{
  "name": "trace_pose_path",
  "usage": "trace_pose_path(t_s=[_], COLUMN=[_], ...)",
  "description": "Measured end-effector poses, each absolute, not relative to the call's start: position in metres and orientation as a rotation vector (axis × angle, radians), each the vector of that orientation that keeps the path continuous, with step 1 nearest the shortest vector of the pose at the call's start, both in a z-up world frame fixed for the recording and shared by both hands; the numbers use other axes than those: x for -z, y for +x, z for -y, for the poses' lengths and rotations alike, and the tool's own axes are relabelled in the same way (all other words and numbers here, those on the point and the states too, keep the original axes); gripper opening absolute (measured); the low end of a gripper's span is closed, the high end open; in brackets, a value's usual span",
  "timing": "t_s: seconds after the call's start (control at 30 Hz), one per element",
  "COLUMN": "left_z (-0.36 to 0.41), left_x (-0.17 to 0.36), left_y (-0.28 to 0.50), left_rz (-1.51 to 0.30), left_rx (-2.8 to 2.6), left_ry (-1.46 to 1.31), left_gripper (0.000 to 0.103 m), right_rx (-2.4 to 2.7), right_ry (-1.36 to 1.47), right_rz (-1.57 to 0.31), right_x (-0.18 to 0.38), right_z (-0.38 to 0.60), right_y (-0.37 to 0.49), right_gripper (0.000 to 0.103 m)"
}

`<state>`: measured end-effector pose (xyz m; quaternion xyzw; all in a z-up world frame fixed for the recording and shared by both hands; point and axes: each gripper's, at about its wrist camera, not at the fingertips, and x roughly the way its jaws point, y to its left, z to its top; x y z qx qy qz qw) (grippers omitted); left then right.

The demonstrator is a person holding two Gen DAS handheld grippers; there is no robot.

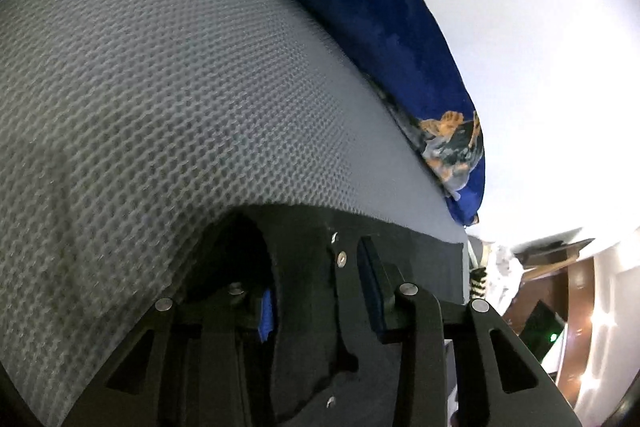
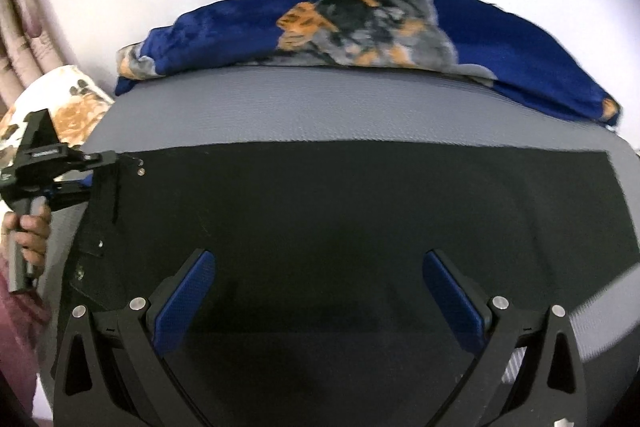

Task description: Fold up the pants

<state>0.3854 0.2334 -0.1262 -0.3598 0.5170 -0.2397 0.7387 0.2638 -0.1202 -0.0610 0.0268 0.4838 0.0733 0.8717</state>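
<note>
Both pants (image 2: 340, 227) ends cut off, left claw (image 1: 320, 291) tips buried — fabric pinched

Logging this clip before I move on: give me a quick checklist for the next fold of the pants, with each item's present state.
1. Left gripper has cloth: ok, its fingers are closed on the waist end of the black pants.
2. Right gripper has cloth: not ok, jaws wide open above the pants.
3. Pants lie flat: ok in the right wrist view, apart from the end gathered in the left gripper.
4. Blue blanket clear of the pants: ok, a strip of grey mattress lies between them.
5. Near edge of the pants: cannot tell, hidden behind the right gripper.
</note>
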Motion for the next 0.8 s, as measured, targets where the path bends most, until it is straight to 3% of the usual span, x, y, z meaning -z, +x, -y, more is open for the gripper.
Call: trace_pose_path(t_s=[0.17,0.23,0.27,0.3,0.53,0.63,0.8], left_z=[-0.223,-0.217,-0.214,-0.214,-0.208,-0.199,-0.2], left_x=[0.128,0.12,0.115,0.108,0.057,0.042,0.035], left_y=[0.389,0.383,0.382,0.378,0.337,0.323,0.311], left_rz=[-1.097,-1.061,-1.052,-1.03,-0.868,-0.824,-0.796], left_rx=[0.507,0.517,0.518,0.529,0.682,0.736,0.753], left_ry=[-0.832,-0.81,-0.795,-0.788,-0.73,-0.695,-0.693], left_gripper=[0.037,0.024,0.012,0.009,0.008,0.008,0.008], right_rx=[-0.311,-0.358,-0.383,-0.408,-0.679,-0.772,-0.915], right_ry=[-0.014,-0.04,-0.063,-0.087,-0.254,-0.319,-0.39], right_rz=[-1.052,-1.075,-1.082,-1.087,-1.169,-1.207,-1.298], right_x=[0.071,0.074,0.075,0.076,0.078,0.079,0.086], right_z=[0.121,0.123,0.124,0.125,0.125,0.121,0.117], right_y=[0.3,0.314,0.322,0.329,0.375,0.392,0.408], right_gripper=[0.103,0.103,0.103,0.103,0.102,0.093,0.086])
